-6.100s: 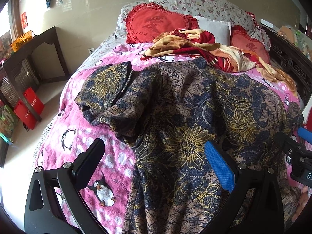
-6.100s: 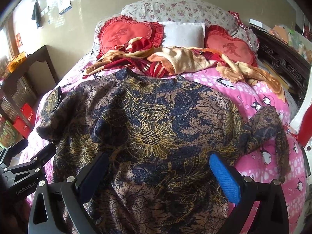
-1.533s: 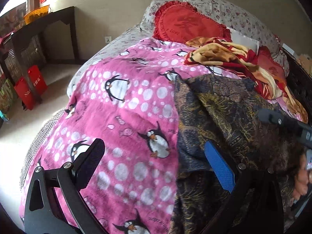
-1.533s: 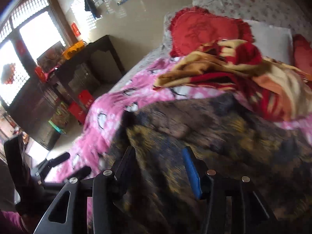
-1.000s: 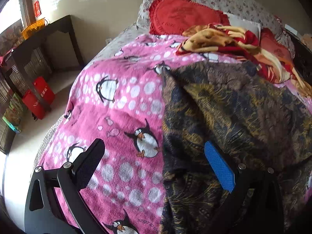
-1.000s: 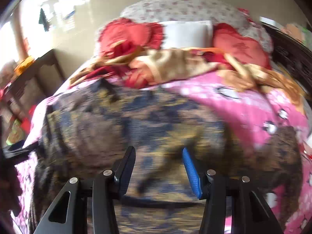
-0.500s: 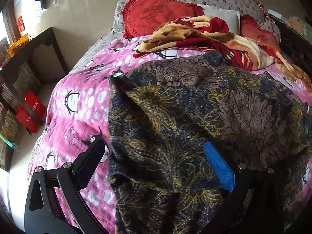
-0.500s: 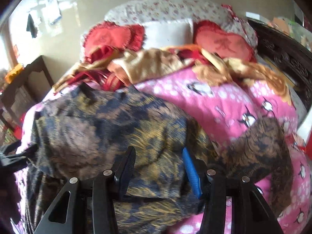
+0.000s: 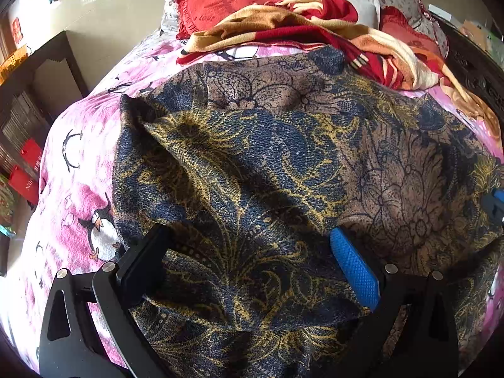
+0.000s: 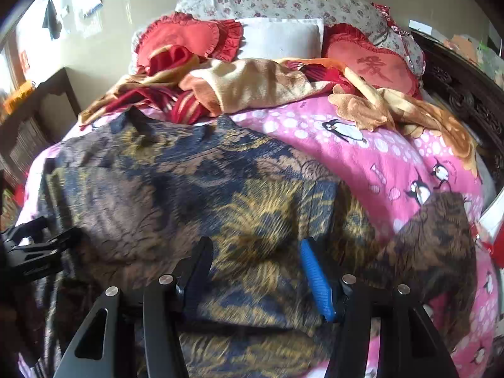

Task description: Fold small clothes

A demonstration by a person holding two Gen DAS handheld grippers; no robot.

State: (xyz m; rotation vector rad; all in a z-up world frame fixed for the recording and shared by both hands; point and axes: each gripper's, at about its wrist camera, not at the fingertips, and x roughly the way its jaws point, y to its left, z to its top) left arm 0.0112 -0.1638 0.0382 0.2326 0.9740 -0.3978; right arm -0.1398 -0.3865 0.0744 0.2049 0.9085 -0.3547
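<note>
Dark flowered garment (image 9: 267,163) on a pink penguin blanket (image 9: 78,170)

Navy, brown and gold blooms cover the garment beneath the tool; beyond it lie a red, cream and tan throw (image 10: 252,85), red heart cushions (image 10: 186,37) and a floral pillow (image 10: 283,0).

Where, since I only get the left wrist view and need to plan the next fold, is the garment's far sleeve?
Observer: The sleeve lies spread on the pink penguin blanket, to the right of the right gripper, not folded in.
Operator: Is that gripper holding cloth?
Observer: Its jaws are opening. The garment lies between them, with the pads not pressing it.
Operator: Anything on the sleeve?
Observer: Nothing I can see. The tan-and-red throw lies beyond it, apart.
</note>
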